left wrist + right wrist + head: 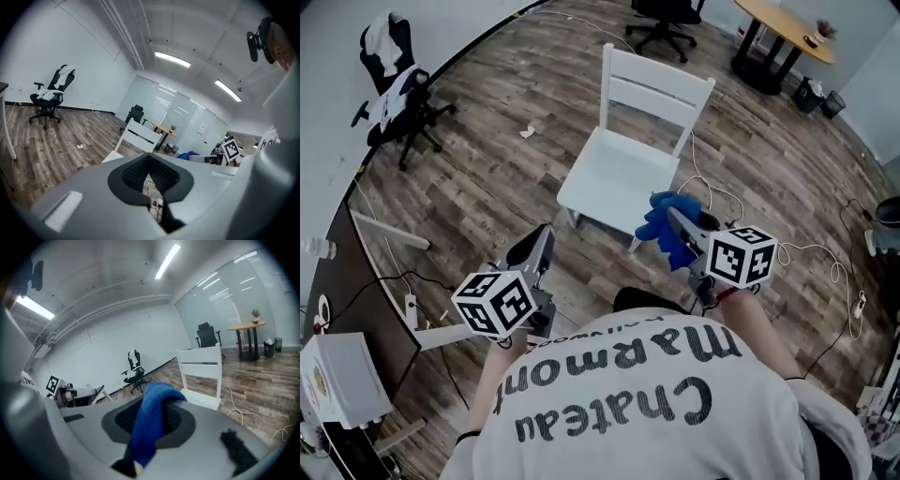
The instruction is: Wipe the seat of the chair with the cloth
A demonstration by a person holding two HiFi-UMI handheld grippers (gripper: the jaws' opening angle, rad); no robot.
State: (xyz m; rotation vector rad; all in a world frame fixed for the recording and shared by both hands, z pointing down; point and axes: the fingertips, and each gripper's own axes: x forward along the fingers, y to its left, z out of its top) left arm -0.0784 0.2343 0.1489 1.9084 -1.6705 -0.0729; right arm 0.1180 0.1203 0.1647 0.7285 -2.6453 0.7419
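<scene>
My right tongs [673, 217] pinch the blue cloth [659, 232] near the white chair [614, 169]; my left tongs [546, 234] are closed, empty.

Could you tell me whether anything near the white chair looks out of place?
A small pale scrap lies on the floor left of the chair, and a white cable trails beside its seat.

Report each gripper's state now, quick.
Left gripper: shut, nothing between its jaws.
Right gripper: shut on the blue knitted cloth.
</scene>
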